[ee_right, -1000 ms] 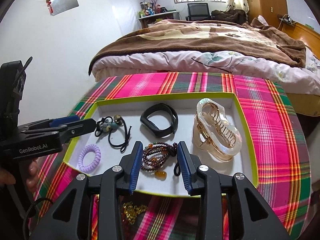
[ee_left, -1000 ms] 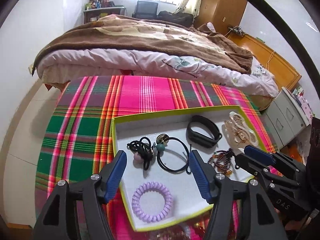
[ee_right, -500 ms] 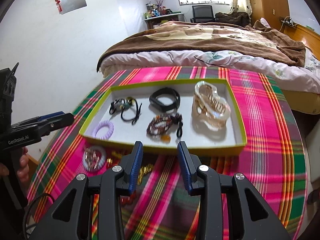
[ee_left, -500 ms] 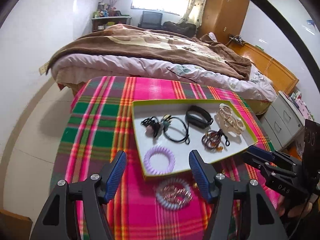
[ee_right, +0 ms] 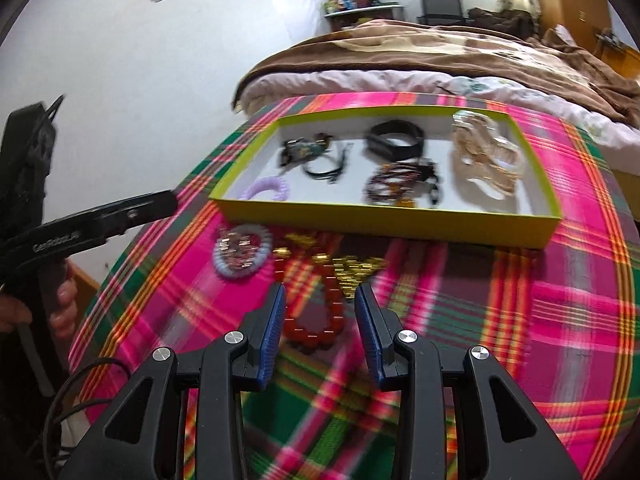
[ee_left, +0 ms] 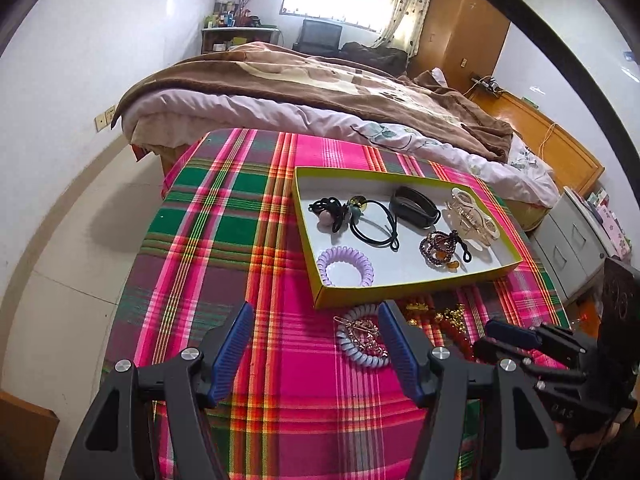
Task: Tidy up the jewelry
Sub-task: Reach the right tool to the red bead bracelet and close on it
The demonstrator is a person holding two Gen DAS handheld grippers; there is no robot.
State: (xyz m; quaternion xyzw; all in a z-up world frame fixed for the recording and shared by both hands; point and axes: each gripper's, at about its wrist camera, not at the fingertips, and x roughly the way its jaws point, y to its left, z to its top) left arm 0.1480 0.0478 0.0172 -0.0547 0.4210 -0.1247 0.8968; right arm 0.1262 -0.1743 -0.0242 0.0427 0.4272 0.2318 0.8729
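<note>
Red bead bracelet (ee_right: 316, 312) shows fully only from the right wrist, at twelve o'clock between the unclenched, empty right gripper (ee_right: 320, 300) jaws.

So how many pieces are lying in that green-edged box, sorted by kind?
Black hair ties with charms: 2
Purple spiral hair tie: 1
Black band: 1
Dark beaded bracelet: 1
Clear hair claw clip: 1
Total: 6 in the box
</note>
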